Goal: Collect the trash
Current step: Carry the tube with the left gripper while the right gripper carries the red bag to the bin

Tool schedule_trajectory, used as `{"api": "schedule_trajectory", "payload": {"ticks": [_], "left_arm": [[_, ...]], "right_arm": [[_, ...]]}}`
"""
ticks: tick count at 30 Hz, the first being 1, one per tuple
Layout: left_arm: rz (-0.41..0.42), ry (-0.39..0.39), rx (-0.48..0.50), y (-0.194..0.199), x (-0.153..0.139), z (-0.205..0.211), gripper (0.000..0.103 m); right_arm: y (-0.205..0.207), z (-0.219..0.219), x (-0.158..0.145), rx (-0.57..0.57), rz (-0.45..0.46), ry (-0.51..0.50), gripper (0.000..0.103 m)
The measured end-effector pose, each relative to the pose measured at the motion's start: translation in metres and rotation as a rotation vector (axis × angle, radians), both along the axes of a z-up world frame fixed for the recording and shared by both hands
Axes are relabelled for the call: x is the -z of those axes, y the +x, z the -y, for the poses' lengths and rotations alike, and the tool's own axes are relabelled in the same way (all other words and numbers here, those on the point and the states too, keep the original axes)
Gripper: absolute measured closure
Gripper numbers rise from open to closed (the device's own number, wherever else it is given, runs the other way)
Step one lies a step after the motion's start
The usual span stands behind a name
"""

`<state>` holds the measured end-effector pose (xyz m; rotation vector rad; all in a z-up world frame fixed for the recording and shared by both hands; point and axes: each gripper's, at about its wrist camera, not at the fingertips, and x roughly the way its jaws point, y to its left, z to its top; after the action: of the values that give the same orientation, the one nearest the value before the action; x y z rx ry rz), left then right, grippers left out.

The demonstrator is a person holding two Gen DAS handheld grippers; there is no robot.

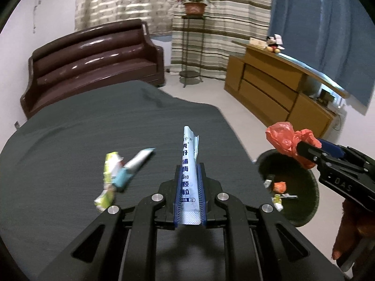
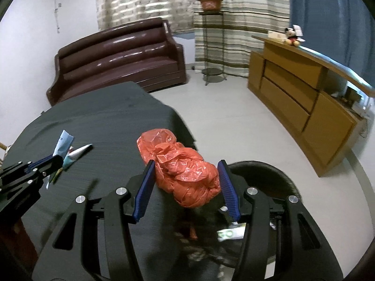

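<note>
My left gripper (image 1: 189, 166) is shut on a light blue sachet (image 1: 189, 154) printed with dark characters, which sticks up and forward above the dark-clothed table (image 1: 93, 128). On the cloth to its left lie a yellow-green wrapper (image 1: 109, 182) and a white and blue tube (image 1: 134, 164). My right gripper (image 2: 186, 162) is shut on a crumpled red plastic bag (image 2: 185, 175), held over the table's right edge beside a dark round bin (image 2: 262, 166). Small scraps lie in the bin (image 1: 304, 213). In the right wrist view the left gripper (image 2: 56, 160) and its sachet (image 2: 63, 142) show at the left.
A brown leather sofa (image 1: 93, 63) stands behind the table. A metal plant stand (image 1: 192, 46) with a potted plant is before striped curtains. A wooden cabinet (image 1: 269, 86) runs along the right wall. The person's hand (image 1: 351, 234) holds the right gripper. Pale floor lies between table and cabinet.
</note>
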<state>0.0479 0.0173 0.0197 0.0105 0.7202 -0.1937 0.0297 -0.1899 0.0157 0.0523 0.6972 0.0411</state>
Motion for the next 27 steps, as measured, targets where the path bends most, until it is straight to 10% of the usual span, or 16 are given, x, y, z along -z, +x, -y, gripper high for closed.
{"api": "schedule_trajectory", "payload": {"ticks": [27], "left_arm": [[-0.007,0.061,0.246,-0.002,0.025,0.135,0.089]], "right_arm": [[-0.027,0.120,0.031,0.246,-0.039,-0.003,0.051]]}}
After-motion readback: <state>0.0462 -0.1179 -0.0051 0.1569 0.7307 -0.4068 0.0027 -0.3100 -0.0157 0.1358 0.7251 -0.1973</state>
